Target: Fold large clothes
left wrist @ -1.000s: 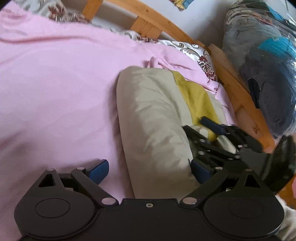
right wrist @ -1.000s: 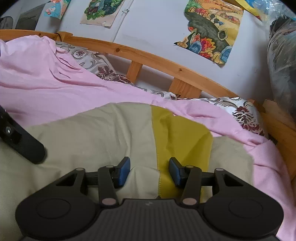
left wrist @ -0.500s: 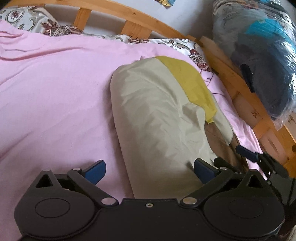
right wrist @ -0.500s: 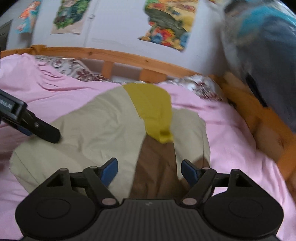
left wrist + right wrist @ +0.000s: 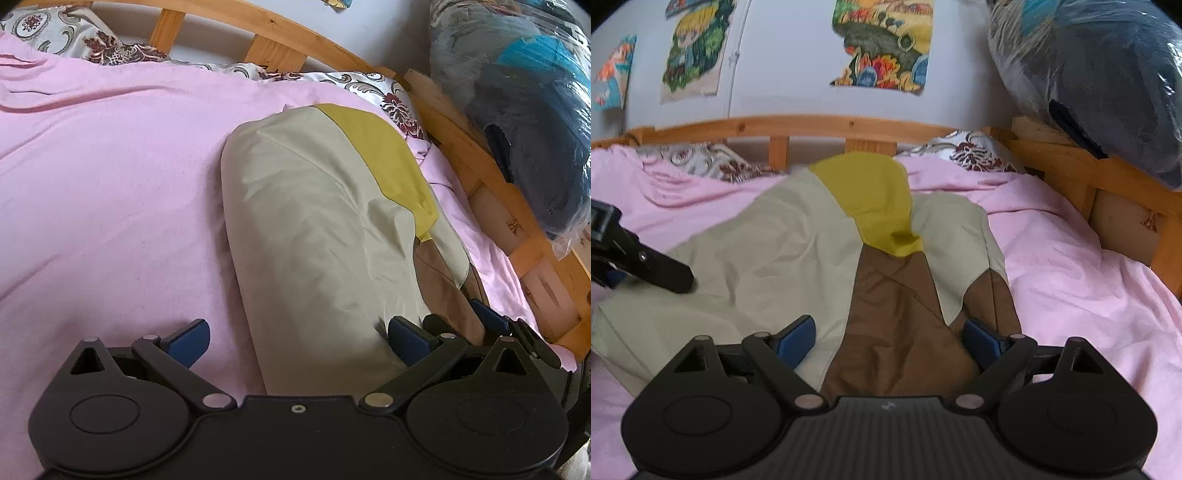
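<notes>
Both claws, left [image 5: 295,341] spread wide and empty, right [image 5: 890,338] opening off the folded garment [image 5: 798,251], you needed clear before pressing it flat.

We see a bed with a pink sheet [image 5: 110,184], its wooden slatted frame [image 5: 820,123] running along the far side and down the right. Patterned pillows [image 5: 709,162] far. White wall [image 5: 783,55] behind with colourful drawings [image 5: 882,44]. Plastic-wrapped dark bundle [image 5: 1108,81] far right. Soft daylight.
</notes>
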Motion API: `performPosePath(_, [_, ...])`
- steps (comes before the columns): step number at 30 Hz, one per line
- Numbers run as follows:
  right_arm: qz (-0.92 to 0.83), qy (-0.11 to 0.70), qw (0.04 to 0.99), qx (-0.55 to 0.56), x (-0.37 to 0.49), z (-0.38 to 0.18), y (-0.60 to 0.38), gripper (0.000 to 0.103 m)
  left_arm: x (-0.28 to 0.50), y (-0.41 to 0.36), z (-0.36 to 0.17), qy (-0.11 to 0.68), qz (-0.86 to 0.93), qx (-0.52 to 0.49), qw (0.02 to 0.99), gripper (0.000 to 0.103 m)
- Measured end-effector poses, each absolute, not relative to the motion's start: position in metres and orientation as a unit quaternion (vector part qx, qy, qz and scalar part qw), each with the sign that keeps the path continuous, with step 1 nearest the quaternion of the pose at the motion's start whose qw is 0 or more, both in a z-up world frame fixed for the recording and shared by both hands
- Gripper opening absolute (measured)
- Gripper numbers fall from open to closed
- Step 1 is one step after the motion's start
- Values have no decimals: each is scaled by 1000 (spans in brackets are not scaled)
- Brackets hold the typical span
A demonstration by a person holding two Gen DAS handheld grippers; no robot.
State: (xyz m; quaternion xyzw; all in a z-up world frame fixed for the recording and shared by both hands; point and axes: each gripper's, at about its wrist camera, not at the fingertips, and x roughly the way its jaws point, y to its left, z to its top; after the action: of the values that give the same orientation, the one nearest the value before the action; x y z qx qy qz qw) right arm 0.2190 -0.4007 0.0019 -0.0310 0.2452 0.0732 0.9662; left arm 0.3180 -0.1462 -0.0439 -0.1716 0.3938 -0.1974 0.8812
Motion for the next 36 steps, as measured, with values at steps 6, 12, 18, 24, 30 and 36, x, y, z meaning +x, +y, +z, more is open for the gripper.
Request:
performPosePath(6, [63,190,980,-9,219,23,-414,96,322,-150,-43,400,-201,-161,880,102])
performPosePath(12, [11,229,970,80,240,20,-452,96,322,-153,-46,403,-199,-169,877,102])
performPosePath(18, [0,246,965,84,246,17,-459,96,320,-152,-47,401,-196,-167,879,102])
performPosePath(24, [6,259,964,55,247,15,-450,96,318,-153,-48,402,-190,-179,878,102])
performPosePath(30, [15,261,964,52,247,16,-447,96,318,-152,-49,404,-187,-188,875,102])
performPosePath(36, [18,261,964,54,247,16,-447,98,318,-153,-49,403,-188,-184,877,102])
